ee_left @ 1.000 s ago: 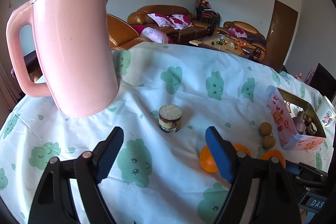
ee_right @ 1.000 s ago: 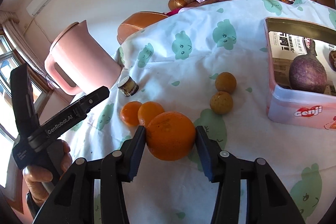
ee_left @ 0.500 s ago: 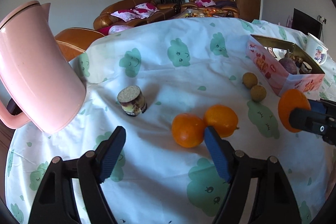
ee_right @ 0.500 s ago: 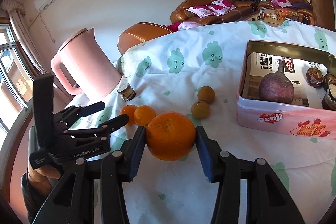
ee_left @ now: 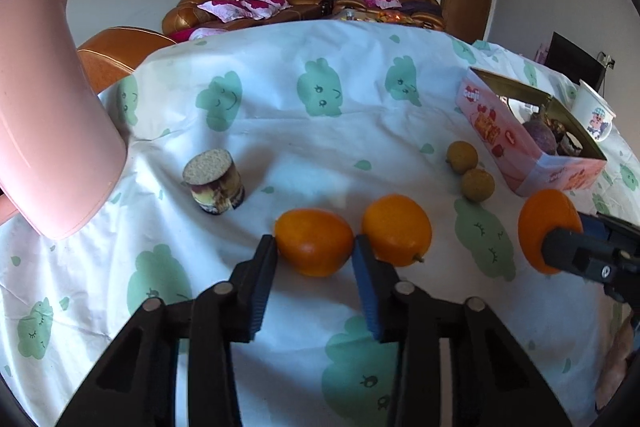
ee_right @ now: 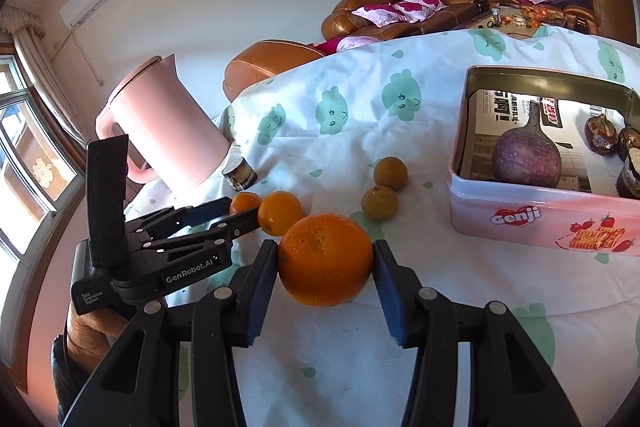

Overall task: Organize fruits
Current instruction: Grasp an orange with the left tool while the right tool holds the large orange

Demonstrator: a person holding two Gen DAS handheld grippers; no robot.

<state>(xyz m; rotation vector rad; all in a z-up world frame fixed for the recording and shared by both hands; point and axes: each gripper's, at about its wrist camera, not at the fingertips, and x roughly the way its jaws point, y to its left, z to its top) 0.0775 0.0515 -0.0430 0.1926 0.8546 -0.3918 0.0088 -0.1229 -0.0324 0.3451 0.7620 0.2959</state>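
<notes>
Closing around a small orange (ee_left: 314, 242) on the table (ee_left: 304, 155), the left tool (ee_left: 314, 253) has its blue pads at either flank of the fruit, seemingly just touching, though a firm clamp cannot be told yet. Straight out at three o'clock from it lies a second small orange (ee_left: 397, 229), just beside the first, and farther toward two o'clock sit two brownish-yellow round fruits (ee_left: 470, 171), touching each other. The right tool (ee_right: 325, 261) is clamped on a large orange (ee_right: 325, 259), held clear above the cloth. From that tool, the pink tin (ee_right: 548, 223) stands near, at two o'clock, already holding a purple bulb-shaped fruit (ee_right: 526, 159) and some dark pieces at its far end. At eleven o'clock from the left tool stands a small jar (ee_left: 214, 183), and beyond it at ten o'clock a pink kettle (ee_left: 44, 131). By my reading the sorting is partly done: a few items rest in the tin, one orange is in transit, one is being taken, and three fruits wait on the table.
</notes>
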